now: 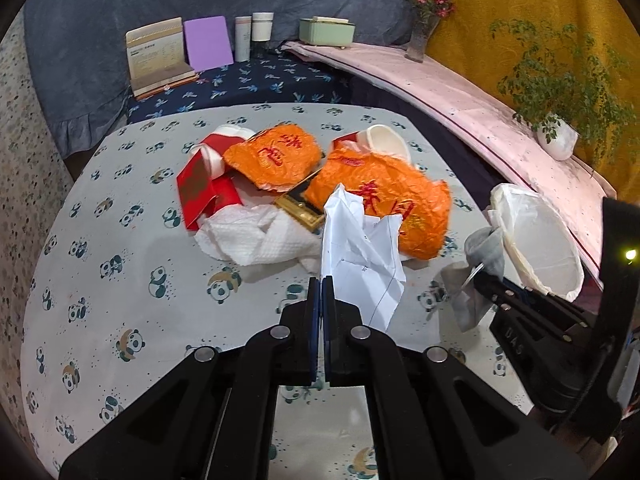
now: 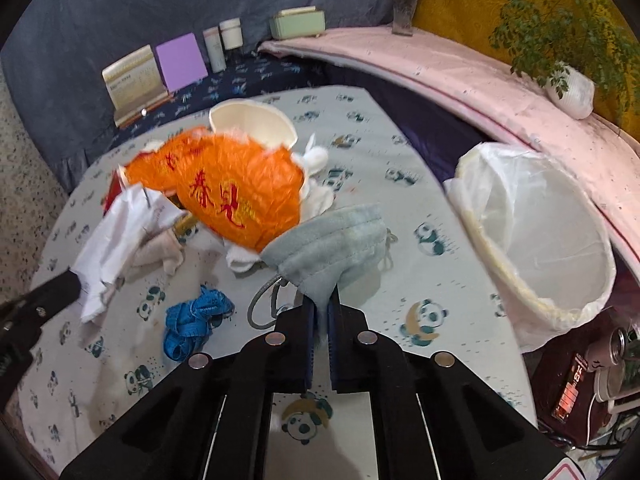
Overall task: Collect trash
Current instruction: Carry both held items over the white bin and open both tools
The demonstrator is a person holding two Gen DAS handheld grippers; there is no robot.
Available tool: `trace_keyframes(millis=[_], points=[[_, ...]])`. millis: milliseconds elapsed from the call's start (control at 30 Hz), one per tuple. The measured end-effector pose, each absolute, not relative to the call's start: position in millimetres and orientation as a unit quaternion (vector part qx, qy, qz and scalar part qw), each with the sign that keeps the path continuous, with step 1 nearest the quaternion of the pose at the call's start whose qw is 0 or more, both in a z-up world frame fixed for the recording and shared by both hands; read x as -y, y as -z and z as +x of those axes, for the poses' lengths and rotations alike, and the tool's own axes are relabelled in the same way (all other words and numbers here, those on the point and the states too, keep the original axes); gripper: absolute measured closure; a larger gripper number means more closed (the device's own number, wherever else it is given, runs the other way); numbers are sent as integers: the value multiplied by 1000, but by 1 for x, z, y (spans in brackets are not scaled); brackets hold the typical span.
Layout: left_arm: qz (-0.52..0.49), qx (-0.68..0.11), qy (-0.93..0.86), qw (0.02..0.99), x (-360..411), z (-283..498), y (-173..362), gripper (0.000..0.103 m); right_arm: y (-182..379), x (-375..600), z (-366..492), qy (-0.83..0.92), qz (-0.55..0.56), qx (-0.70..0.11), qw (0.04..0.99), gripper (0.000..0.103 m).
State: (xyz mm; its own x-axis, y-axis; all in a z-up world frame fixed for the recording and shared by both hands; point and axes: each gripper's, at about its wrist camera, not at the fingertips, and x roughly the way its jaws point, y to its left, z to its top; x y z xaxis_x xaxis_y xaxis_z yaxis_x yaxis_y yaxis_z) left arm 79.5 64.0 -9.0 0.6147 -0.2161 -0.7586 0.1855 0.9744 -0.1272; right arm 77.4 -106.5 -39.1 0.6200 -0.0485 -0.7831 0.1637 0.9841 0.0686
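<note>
Pinching face mask (image 2: 332, 240) by one end, right tongs (image 2: 323, 308) clenched, mask fanning away lengthwise, left tongs (image 1: 321, 280) gripping crumpled paper (image 1: 360, 248)

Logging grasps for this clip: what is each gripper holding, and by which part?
The left gripper pinches the crumpled white paper at its lower left edge. The right gripper is shut on the grey-blue face mask at its bunched lower end.

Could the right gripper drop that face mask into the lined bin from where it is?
Probably yes. The right gripper is shut on the face mask, and the open bin stands just beside it with nothing between.
</note>
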Motion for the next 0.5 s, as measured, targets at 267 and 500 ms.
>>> trace_keyframes(millis=[267,500], points=[[4,-404,150,902,-21,74,-8,102,2,148,60,86,84,-391,912,98],[21,-394,193,899,34,81,-16,102,-8,200,52,127,98,-371,915,98]])
